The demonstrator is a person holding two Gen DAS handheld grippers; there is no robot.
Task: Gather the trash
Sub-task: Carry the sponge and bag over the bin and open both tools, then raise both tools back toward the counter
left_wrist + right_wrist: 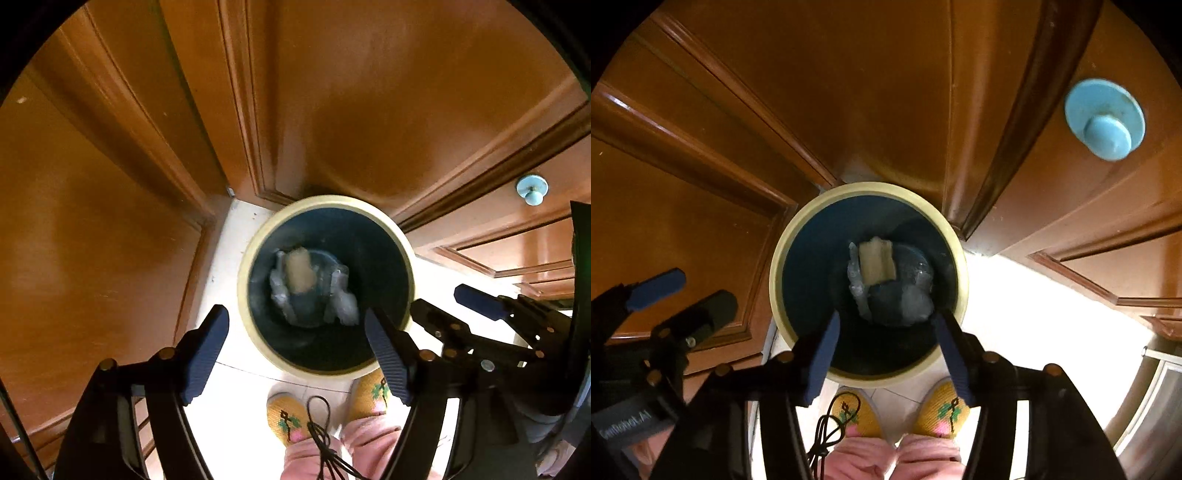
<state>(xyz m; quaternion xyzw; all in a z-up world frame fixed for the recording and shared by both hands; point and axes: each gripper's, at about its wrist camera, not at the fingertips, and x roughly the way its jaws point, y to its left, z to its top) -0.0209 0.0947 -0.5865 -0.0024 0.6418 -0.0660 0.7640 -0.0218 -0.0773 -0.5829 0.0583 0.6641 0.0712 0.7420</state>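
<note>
A round trash bin with a cream rim and dark blue inside stands on the pale floor against wooden doors. At its bottom lie a tan roll-like piece and crumpled clear plastic. My left gripper is open and empty above the bin's near left rim. My right gripper is open and empty above the bin's near side; it also shows at the right of the left wrist view. The left gripper also shows at the left of the right wrist view.
Brown wooden doors and panels surround the bin. A light blue round knob sticks out at the right. The person's yellow knitted slippers stand just before the bin. A black cord hangs there.
</note>
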